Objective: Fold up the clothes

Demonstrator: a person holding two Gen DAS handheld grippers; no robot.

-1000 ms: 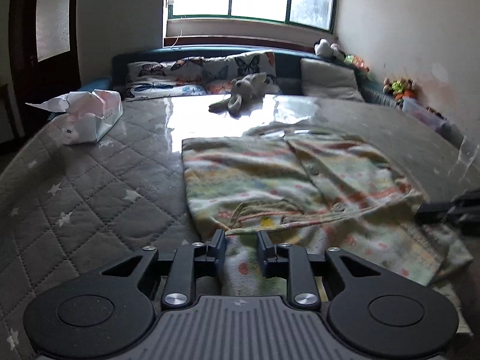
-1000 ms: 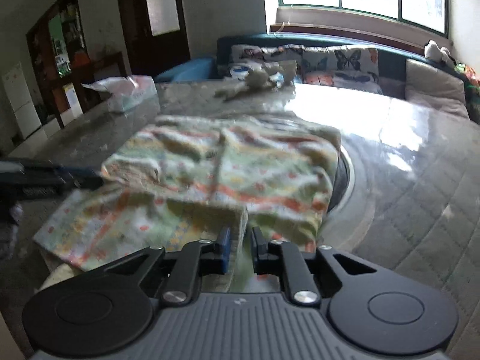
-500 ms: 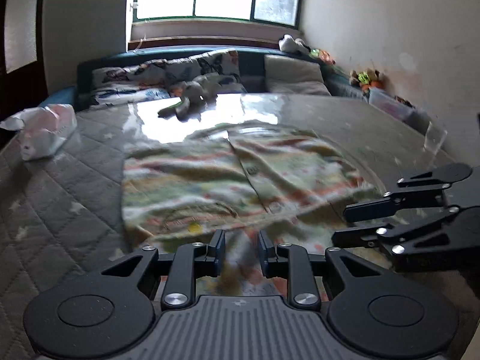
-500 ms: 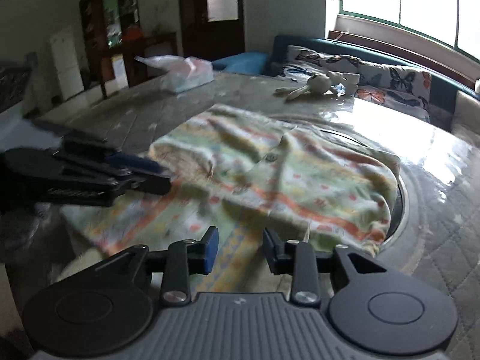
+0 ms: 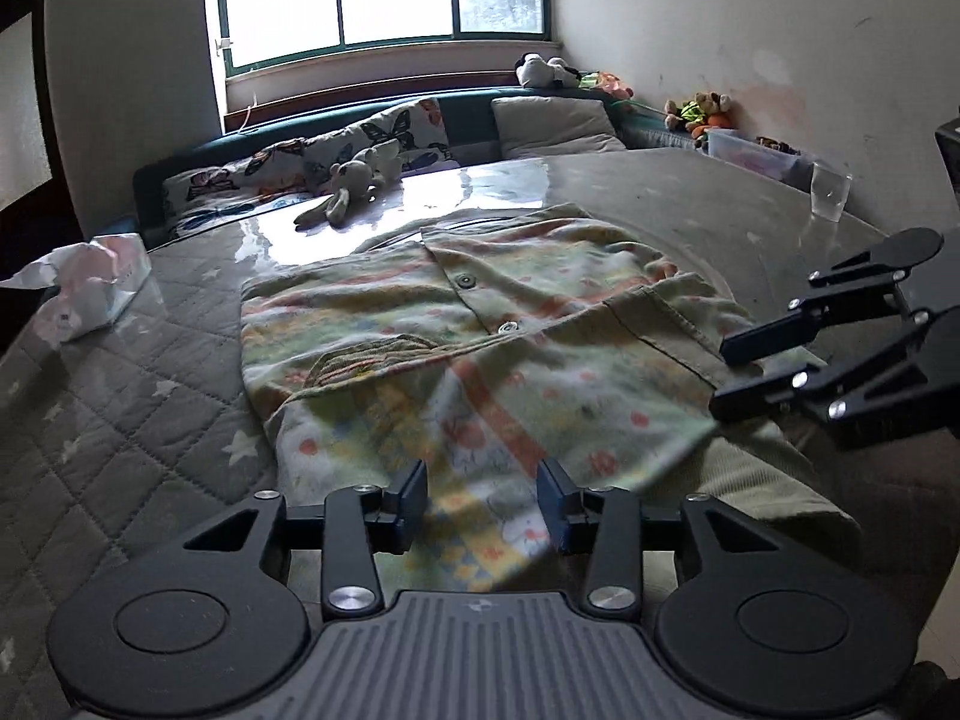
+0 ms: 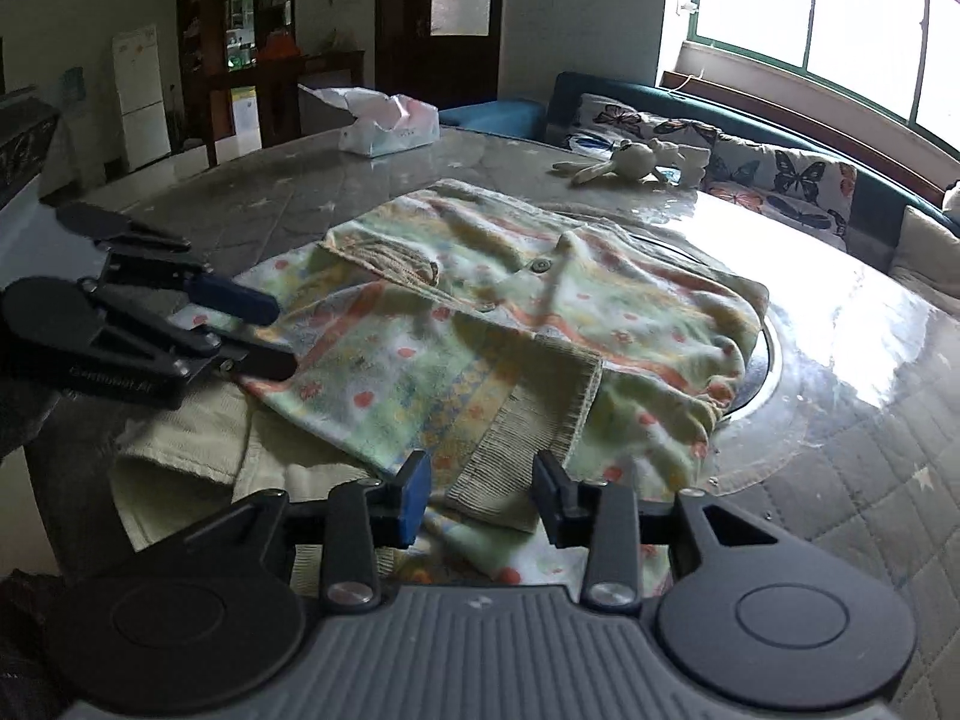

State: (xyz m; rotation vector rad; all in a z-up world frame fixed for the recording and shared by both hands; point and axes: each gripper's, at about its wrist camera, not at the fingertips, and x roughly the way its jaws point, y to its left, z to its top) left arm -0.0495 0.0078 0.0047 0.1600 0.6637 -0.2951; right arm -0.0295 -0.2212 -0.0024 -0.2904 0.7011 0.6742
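Observation:
A pastel patterned button-up top [image 5: 480, 312] lies flat on the quilted table [image 5: 120, 420], with both sleeves folded across its front. My left gripper [image 5: 483, 483] hovers over the near hem; its jaws are opening, and the cloth beneath them is not pinched. Seen from the right wrist, the same top [image 6: 540, 312] has a ribbed cuff [image 6: 528, 450] lying between the spread fingers of my right gripper [image 6: 483, 480], which stands open. Each gripper shows in the other's view: the right gripper [image 5: 720, 379] at the top's right edge, the left gripper [image 6: 282, 333] at its left edge.
A tissue pack [image 5: 90, 288] sits at the far left of the table, a stuffed rabbit [image 5: 354, 186] beyond the top, and a clear cup [image 5: 831, 195] at the far right. A sofa with cushions [image 5: 552, 126] runs under the window. The table's near edge lies just below the grippers.
Both grippers were shut on the cloth and have let it go, their jaws now spread. Both views have swung, and each gripper now shows large in the other's view.

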